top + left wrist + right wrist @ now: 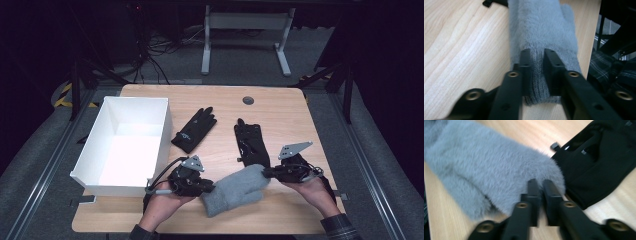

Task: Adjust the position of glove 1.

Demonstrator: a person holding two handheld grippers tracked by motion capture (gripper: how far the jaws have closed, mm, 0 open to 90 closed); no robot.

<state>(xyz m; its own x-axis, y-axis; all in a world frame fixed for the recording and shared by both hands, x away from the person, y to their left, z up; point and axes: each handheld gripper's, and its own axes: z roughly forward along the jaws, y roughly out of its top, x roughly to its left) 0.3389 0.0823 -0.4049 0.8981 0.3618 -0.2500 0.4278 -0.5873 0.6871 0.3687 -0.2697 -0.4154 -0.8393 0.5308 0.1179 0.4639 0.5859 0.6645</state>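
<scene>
A fluffy grey mitten (235,189) lies near the table's front edge, stretched between both grippers. My left gripper (210,187) is shut on its ribbed knit cuff; in the left gripper view the jaws (537,53) pinch a fold of that cuff on the mitten (541,30). From the right, my right gripper (265,172) grips the opposite, furry end. In the right gripper view its jaws (539,183) stand almost together on the edge of the mitten (486,167).
Two black gloves lie on the wooden table (280,105): one (196,130) beside the white box (140,117), the other (252,142) just behind the mitten and close to my right gripper (599,162). The open box stands at the left. A round grommet (248,100) sits far back.
</scene>
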